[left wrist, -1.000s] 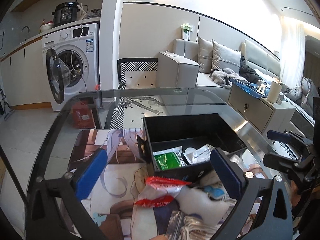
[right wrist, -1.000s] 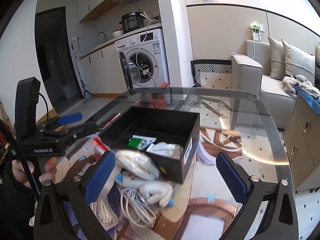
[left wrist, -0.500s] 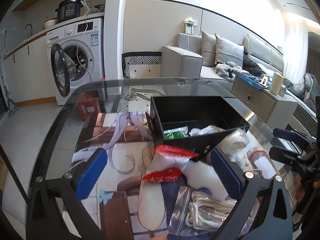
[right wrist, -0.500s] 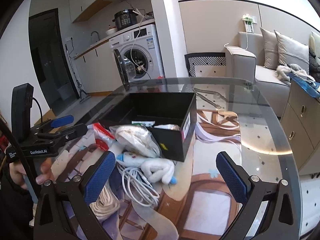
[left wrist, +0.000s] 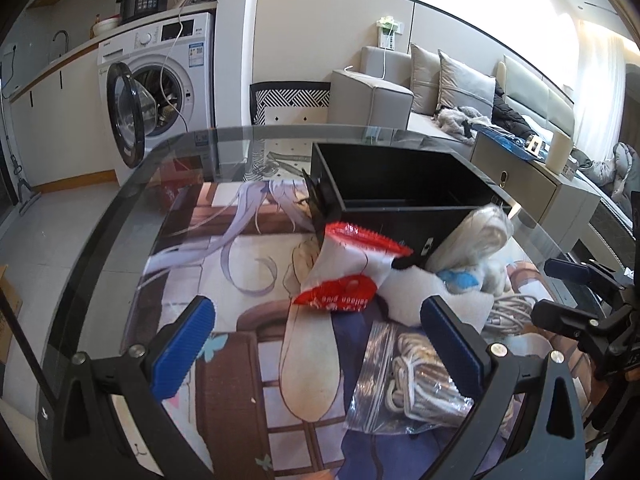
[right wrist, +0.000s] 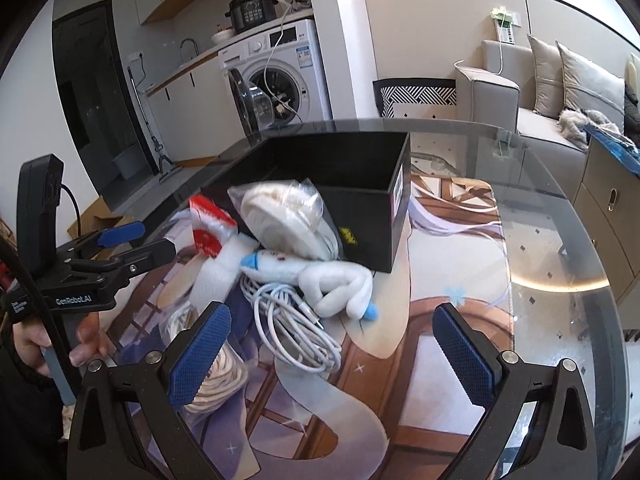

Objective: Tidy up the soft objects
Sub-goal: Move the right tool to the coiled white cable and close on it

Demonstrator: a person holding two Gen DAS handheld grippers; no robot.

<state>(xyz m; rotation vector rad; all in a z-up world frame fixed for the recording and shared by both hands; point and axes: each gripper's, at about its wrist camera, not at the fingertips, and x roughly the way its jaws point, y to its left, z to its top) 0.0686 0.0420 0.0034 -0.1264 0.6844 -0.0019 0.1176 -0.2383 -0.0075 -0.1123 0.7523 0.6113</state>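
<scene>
A black open box [left wrist: 400,184] [right wrist: 352,184] stands on a glass table with a picture mat. In front of it lies a pile: a red-and-white packet [left wrist: 348,268] [right wrist: 208,224], a clear bag of white cord [left wrist: 472,236] [right wrist: 284,216], a white plush toy with blue tips [right wrist: 320,280], a loose white cable [right wrist: 292,320] and a zip bag of coiled rope [left wrist: 412,376] [right wrist: 216,376]. My left gripper [left wrist: 320,348] is open and empty, hovering just before the packet. My right gripper [right wrist: 332,356] is open and empty above the cable.
The round edge of the glass table [left wrist: 132,184] curves to the left. Behind it are a washing machine [left wrist: 160,80] with its door open, a grey sofa [left wrist: 420,92] and a low cabinet [left wrist: 532,184].
Both grippers have pulled back and dropped lower. The box's inside has gone out of sight and the pile now fills the foreground. Both stay open.
</scene>
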